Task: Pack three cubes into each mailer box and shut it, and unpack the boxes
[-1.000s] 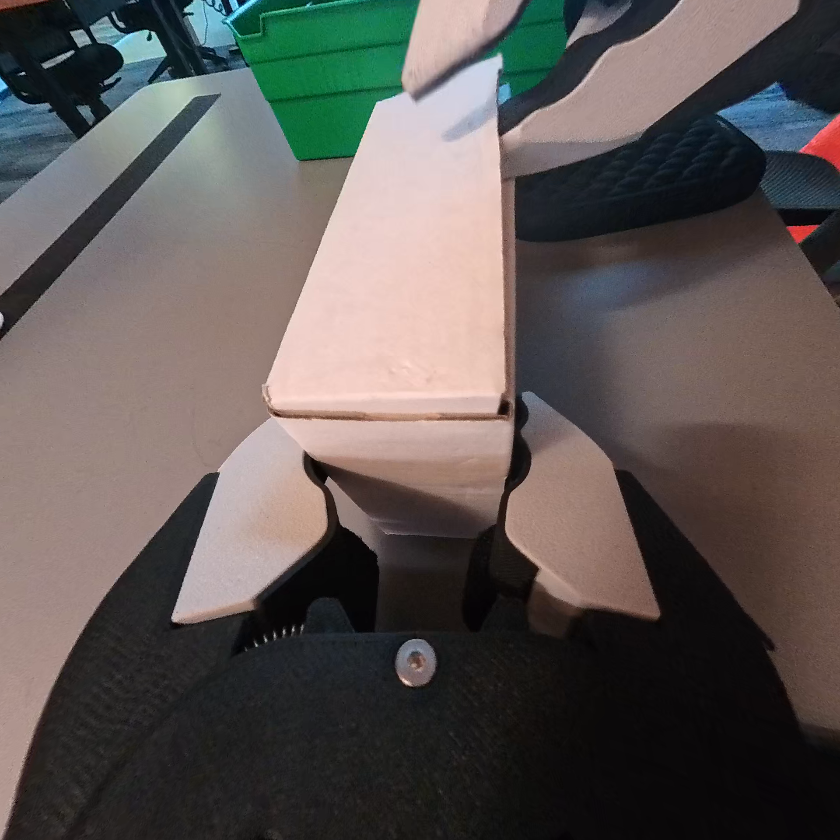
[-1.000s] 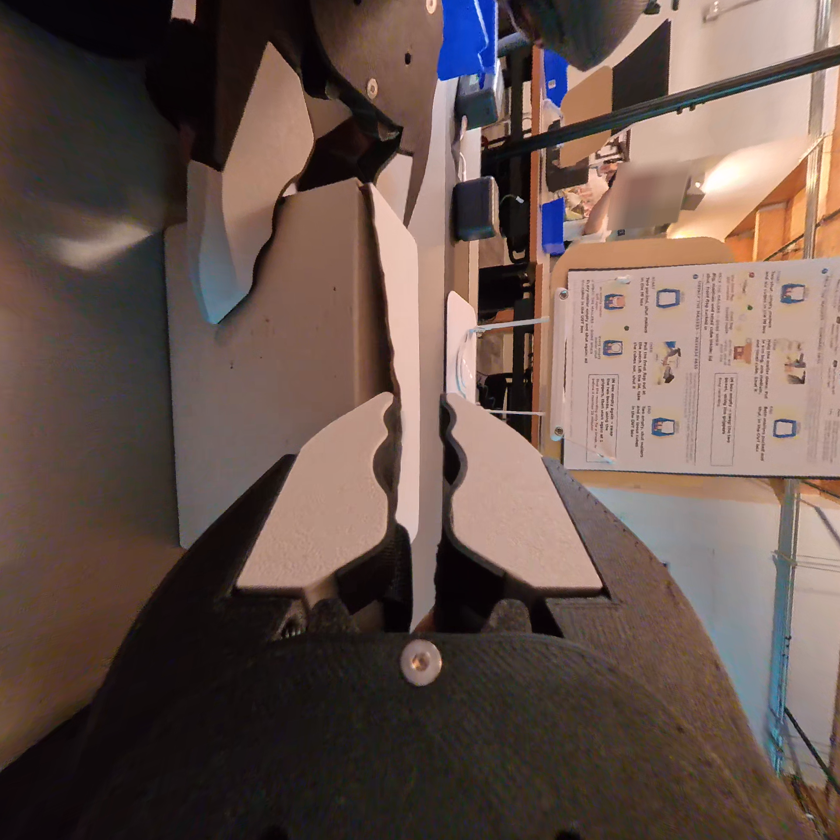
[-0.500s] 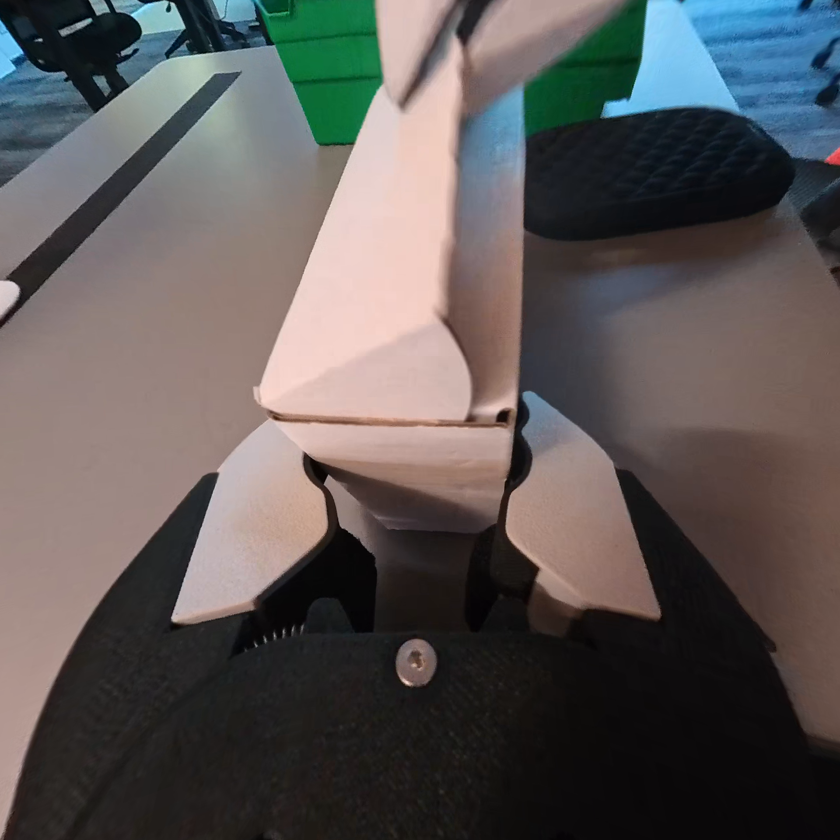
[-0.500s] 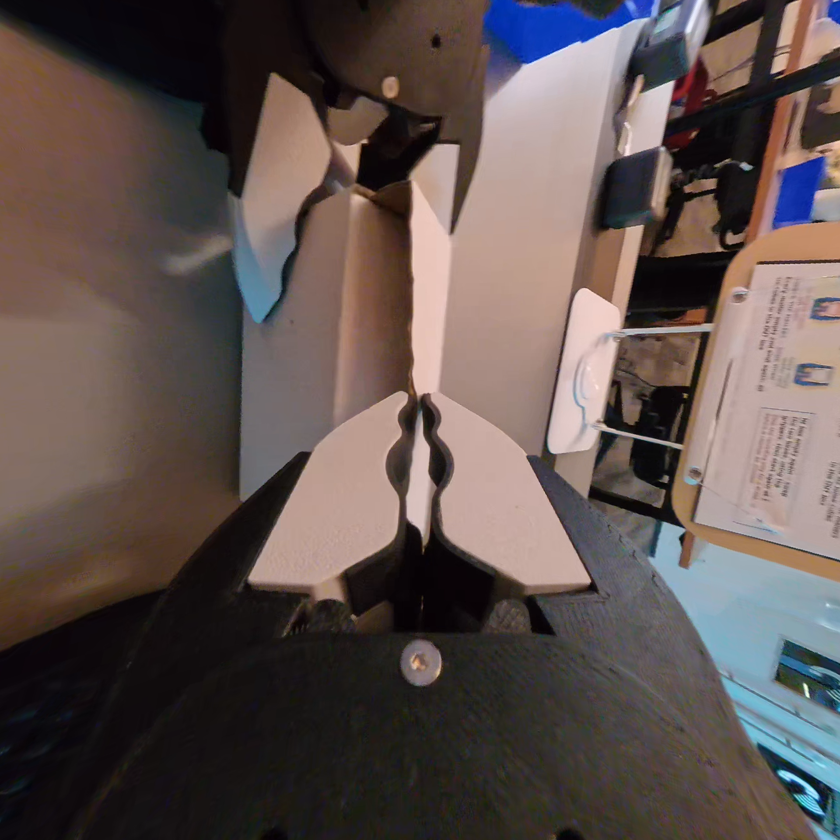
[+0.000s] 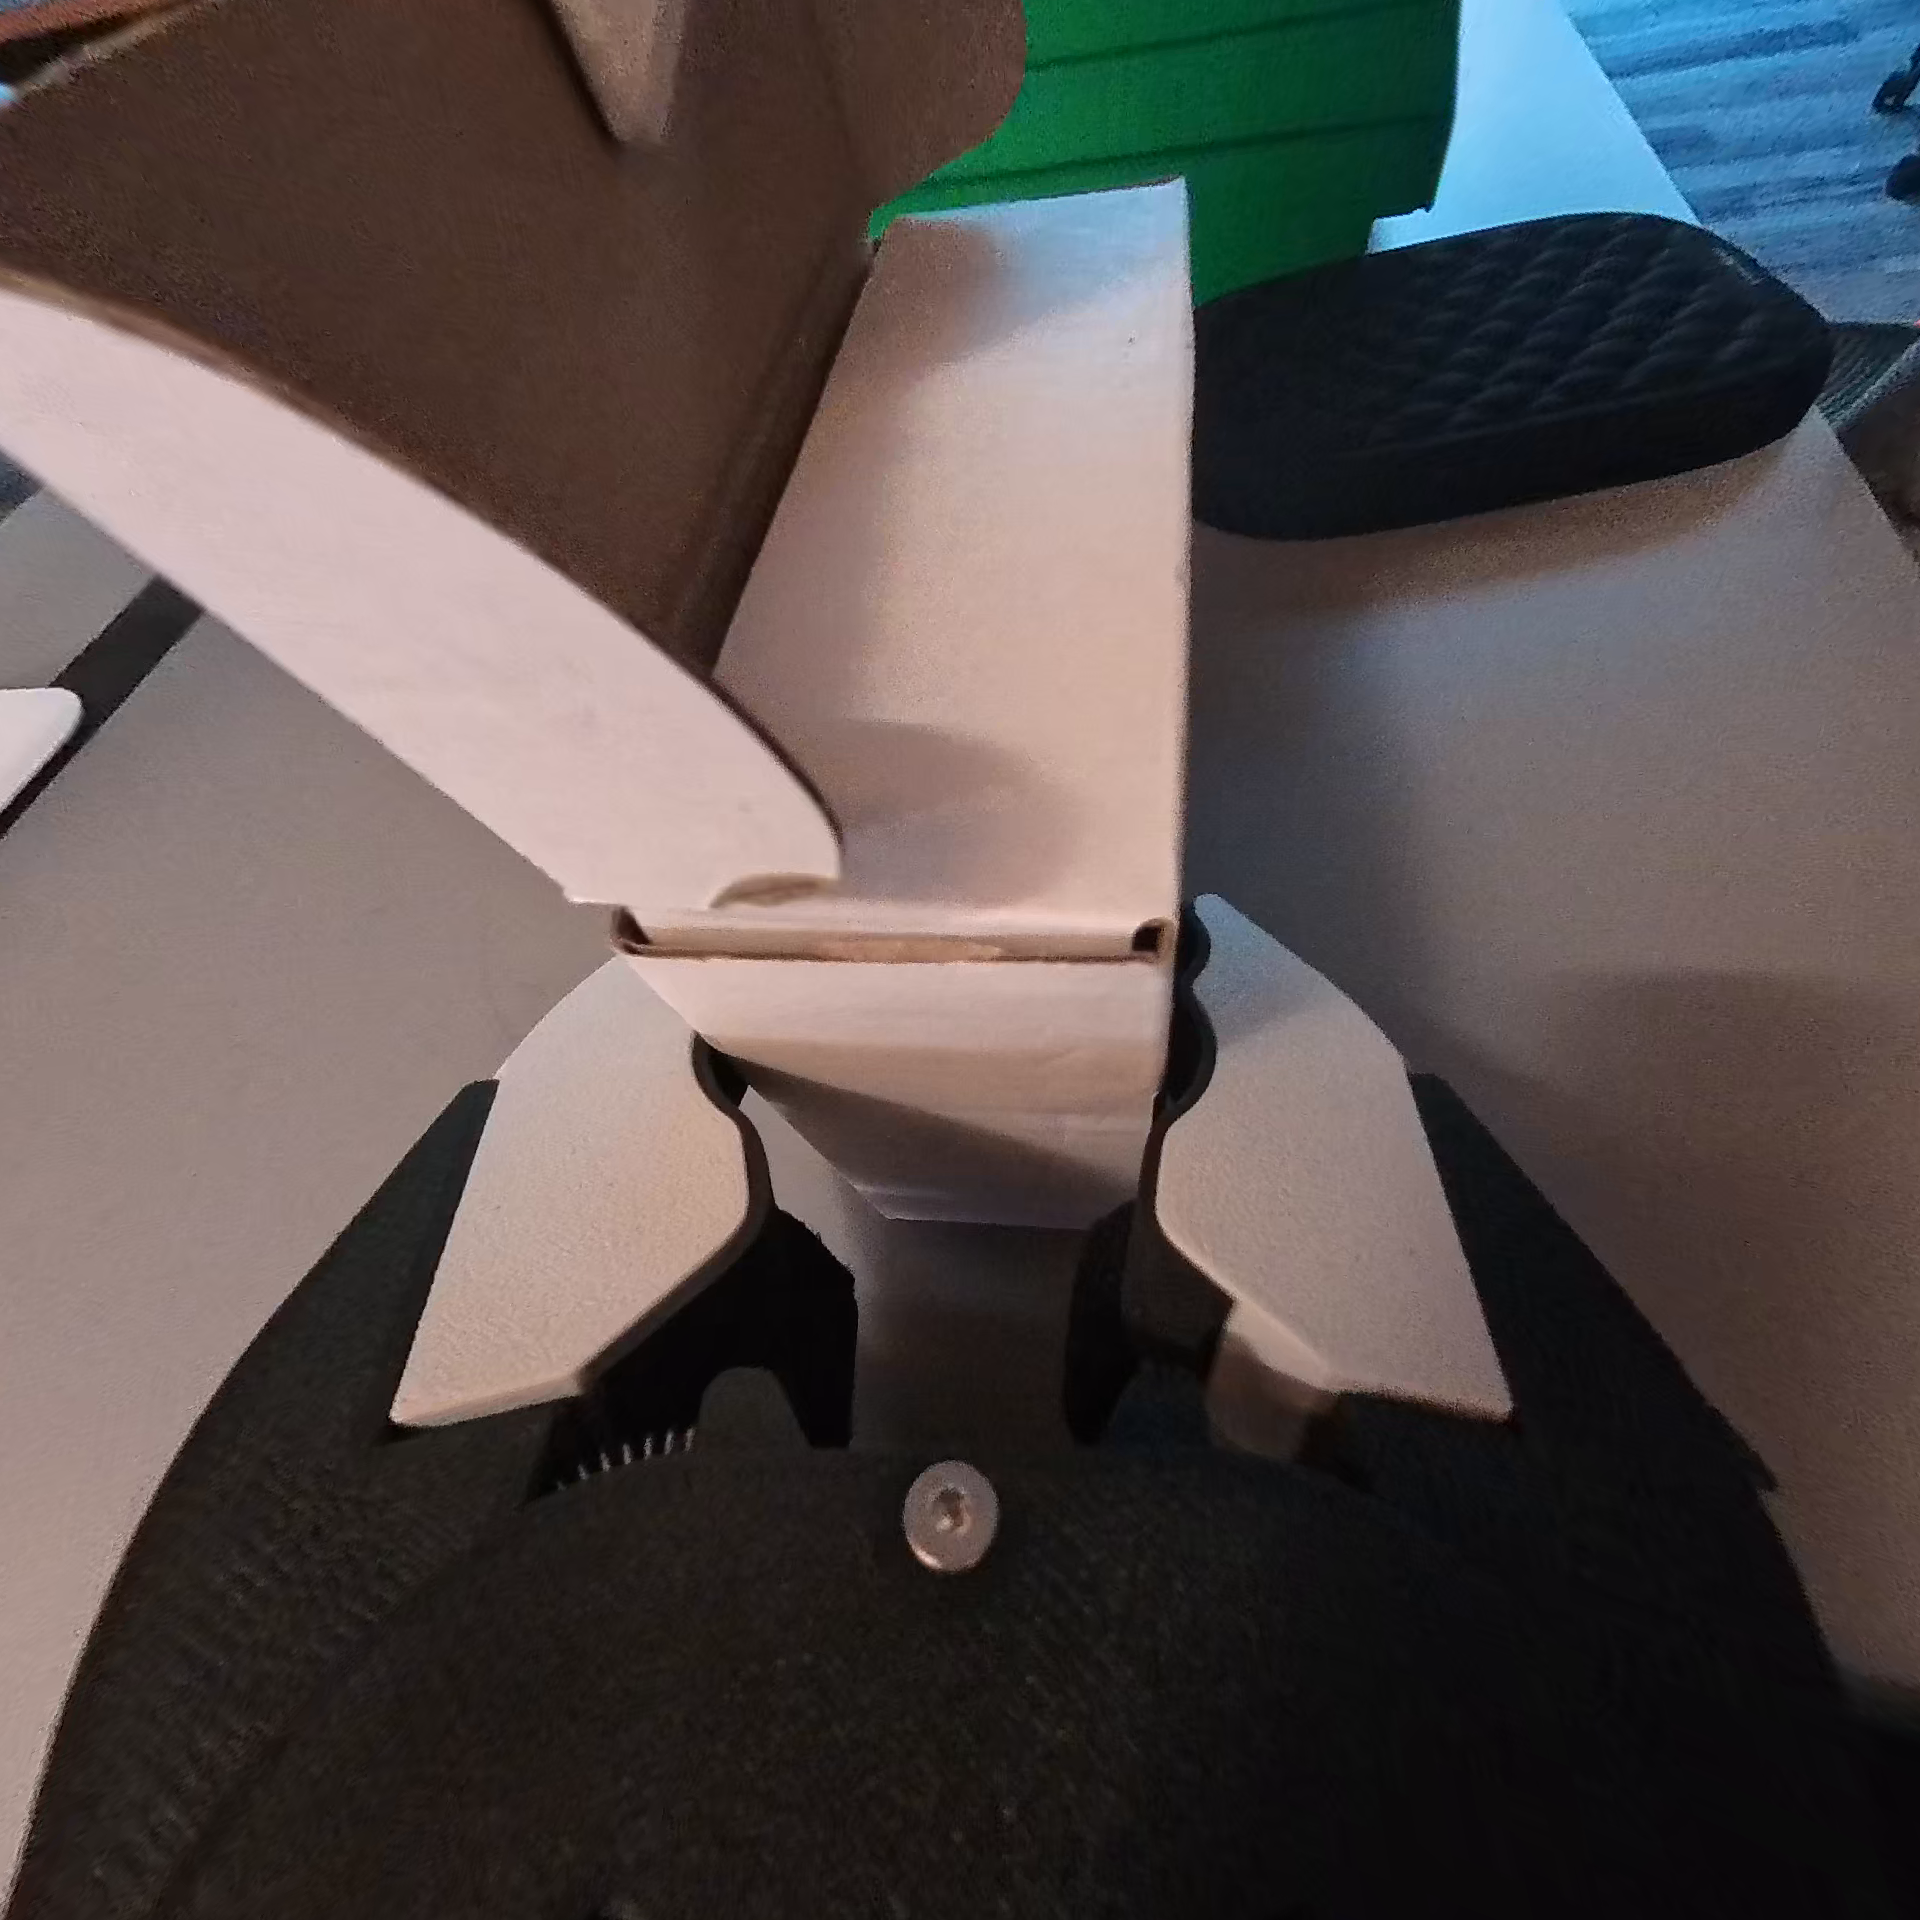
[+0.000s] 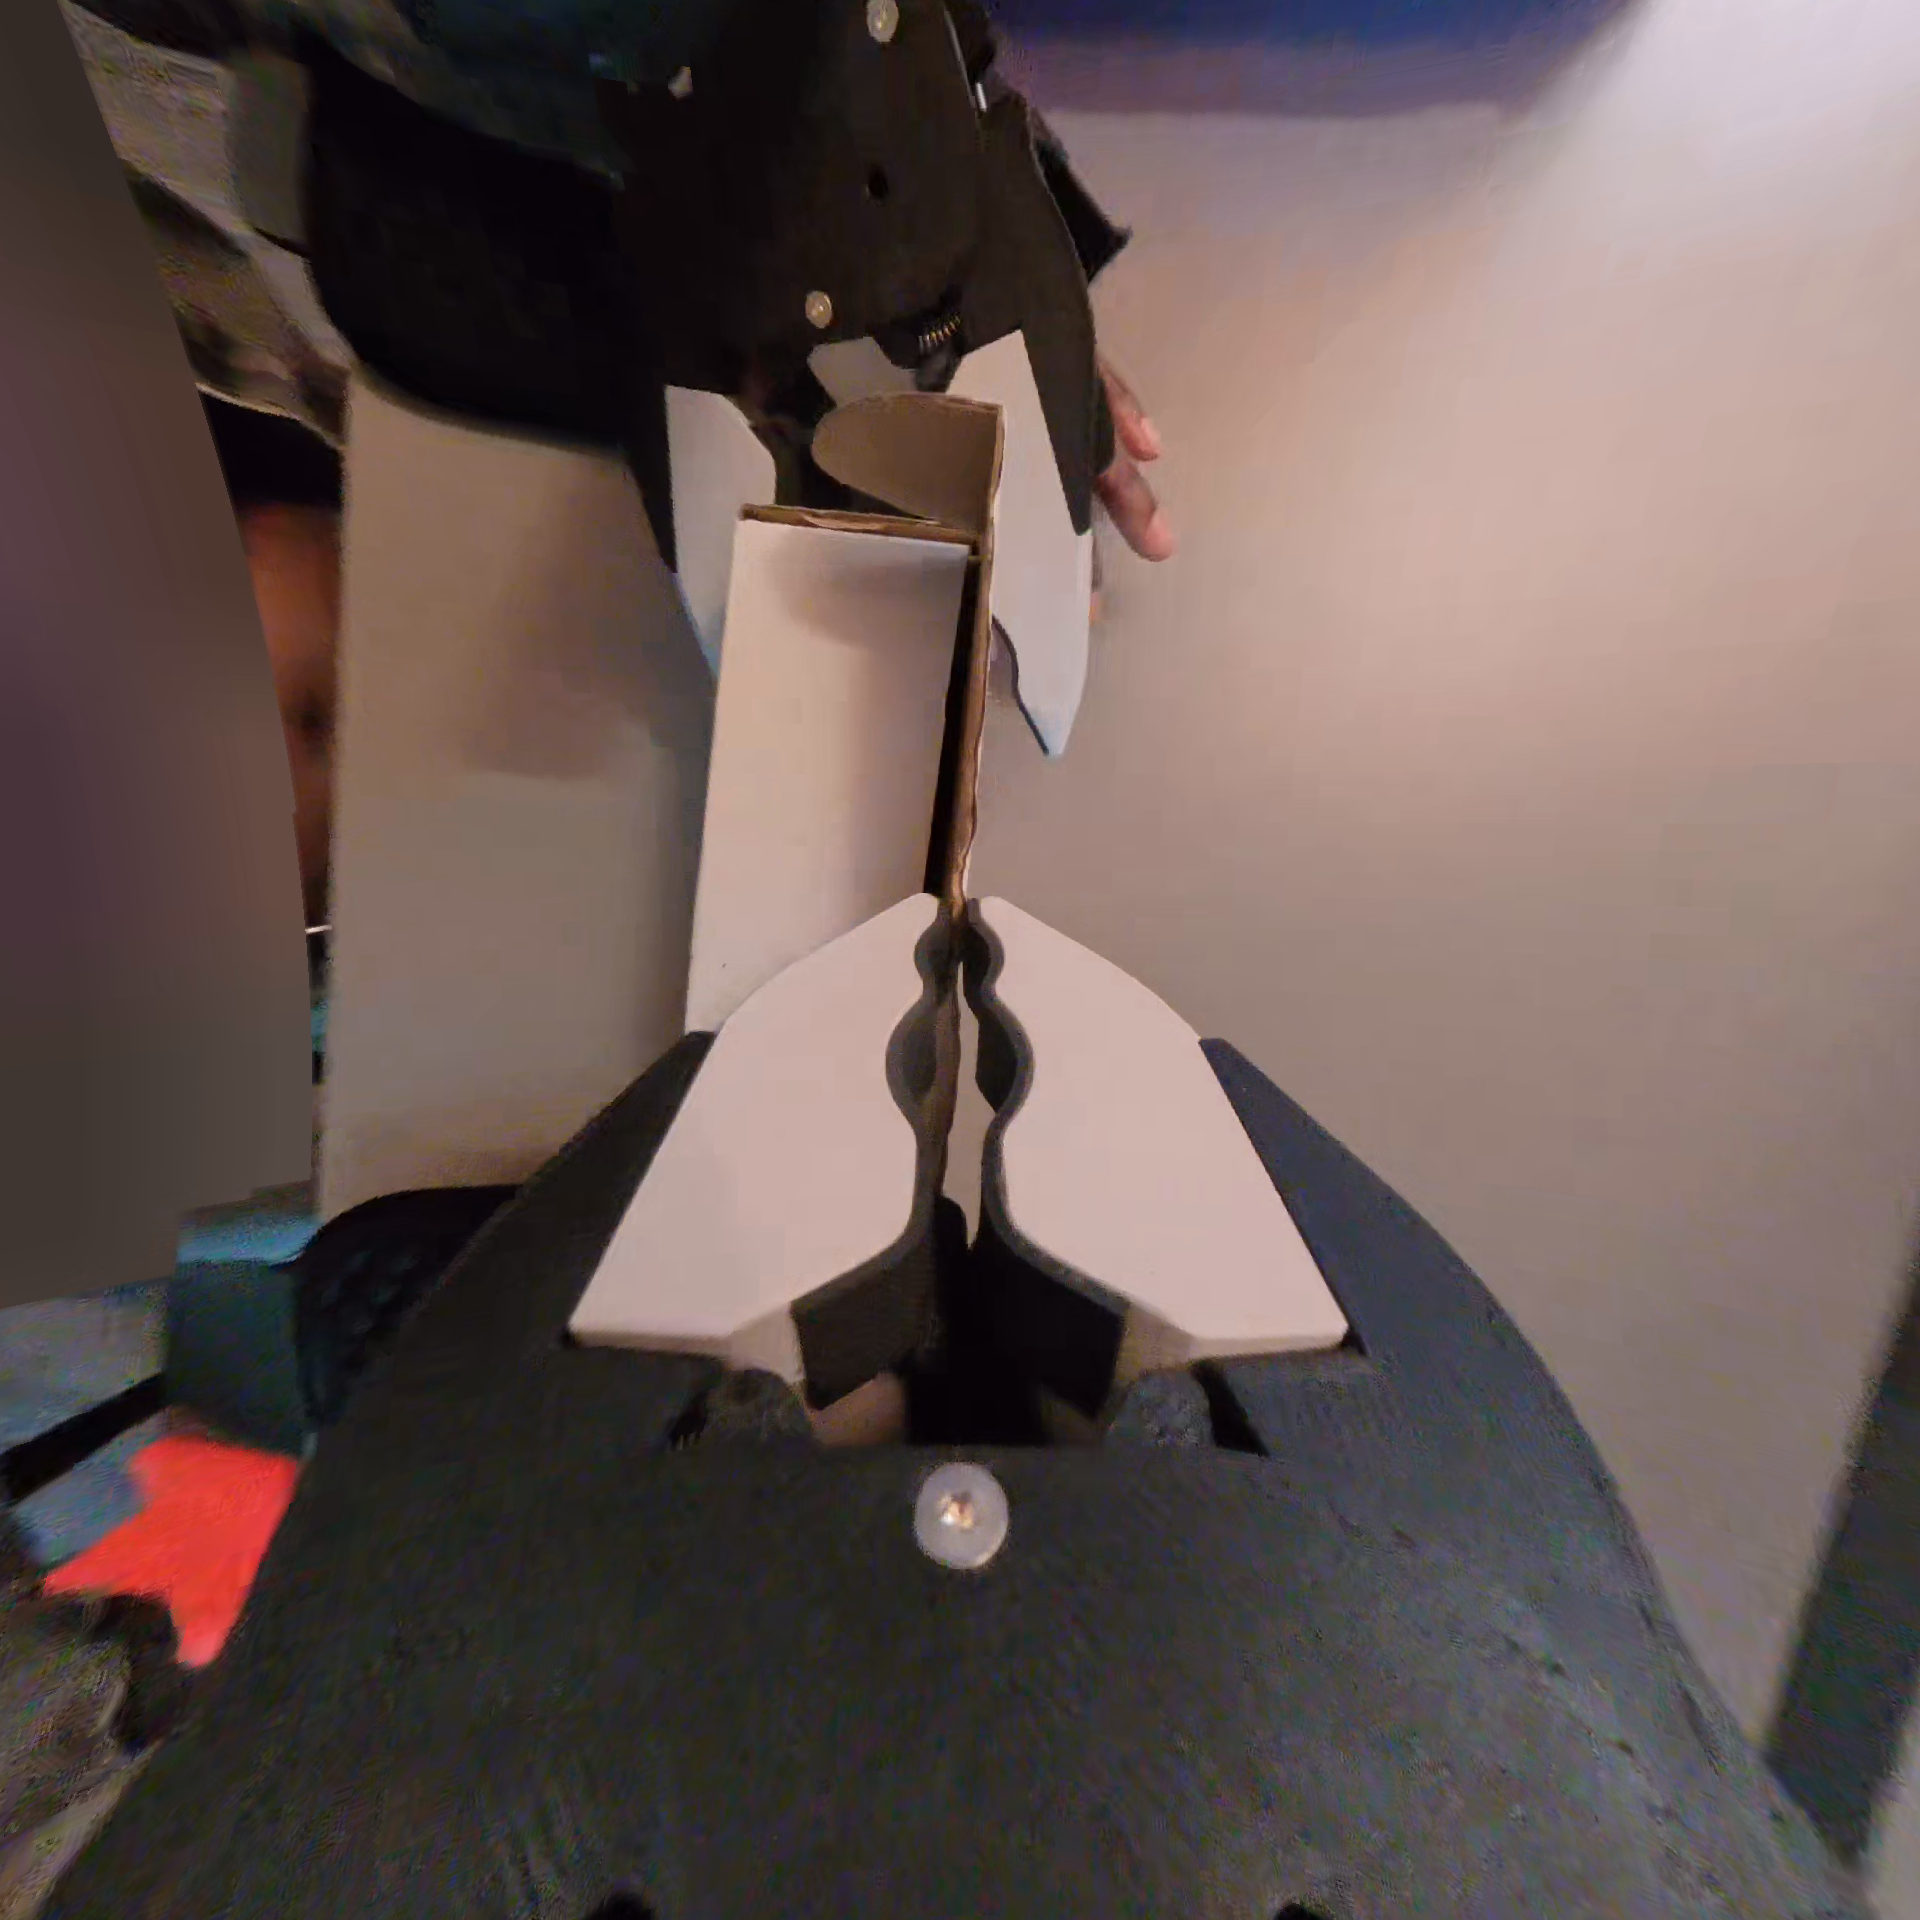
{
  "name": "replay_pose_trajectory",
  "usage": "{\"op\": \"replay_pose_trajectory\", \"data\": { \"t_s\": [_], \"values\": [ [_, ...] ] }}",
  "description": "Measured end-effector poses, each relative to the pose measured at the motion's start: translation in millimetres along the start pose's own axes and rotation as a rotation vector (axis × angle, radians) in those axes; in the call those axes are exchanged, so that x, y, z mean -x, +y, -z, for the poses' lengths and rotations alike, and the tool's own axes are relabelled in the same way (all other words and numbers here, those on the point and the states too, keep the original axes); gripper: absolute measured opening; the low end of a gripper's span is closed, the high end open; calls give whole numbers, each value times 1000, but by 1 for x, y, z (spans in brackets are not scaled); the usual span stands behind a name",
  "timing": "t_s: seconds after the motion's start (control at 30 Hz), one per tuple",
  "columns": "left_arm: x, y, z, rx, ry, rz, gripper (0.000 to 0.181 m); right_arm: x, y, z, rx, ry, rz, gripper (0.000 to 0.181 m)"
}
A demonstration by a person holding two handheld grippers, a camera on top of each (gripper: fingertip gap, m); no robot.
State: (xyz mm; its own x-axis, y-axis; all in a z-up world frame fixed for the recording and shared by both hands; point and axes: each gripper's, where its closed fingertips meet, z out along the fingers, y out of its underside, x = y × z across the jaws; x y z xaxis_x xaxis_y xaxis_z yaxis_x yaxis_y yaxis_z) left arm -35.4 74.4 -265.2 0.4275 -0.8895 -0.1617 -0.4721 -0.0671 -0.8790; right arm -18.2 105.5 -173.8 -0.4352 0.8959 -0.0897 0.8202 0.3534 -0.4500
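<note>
One white mailer box (image 5: 977,644) is clamped at its end by the left gripper (image 5: 940,1049); its lid (image 6: 961,790) is pinched by the right gripper (image 6: 956,925). One green bin (image 5: 1216,135) seen behind.

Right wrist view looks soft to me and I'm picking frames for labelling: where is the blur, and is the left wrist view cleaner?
Right wrist view: left edge smeared, red patch blurred, tongs crisp; left wrist view: sharper, raised flap slightly soft.

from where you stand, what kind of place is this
Probably an office or lab workspace: a plain grey table, a green plastic bin at its far end, a black mesh office chair beside it, and grey carpet beyond.
</note>
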Motion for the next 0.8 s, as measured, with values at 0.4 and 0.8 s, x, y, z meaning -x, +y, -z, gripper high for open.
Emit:
{"op": "replay_pose_trajectory", "data": {
  "t_s": [0.4, 0.8],
  "values": [
    [0, -1, 0, -11, -1, -1, 80, -26, 8, -16, -163, -513, -290, 6],
    [28, -20, 53, 38, -277, -123, 107, -31, 6, -9, -232, -627, -322, 3]
  ]
}}
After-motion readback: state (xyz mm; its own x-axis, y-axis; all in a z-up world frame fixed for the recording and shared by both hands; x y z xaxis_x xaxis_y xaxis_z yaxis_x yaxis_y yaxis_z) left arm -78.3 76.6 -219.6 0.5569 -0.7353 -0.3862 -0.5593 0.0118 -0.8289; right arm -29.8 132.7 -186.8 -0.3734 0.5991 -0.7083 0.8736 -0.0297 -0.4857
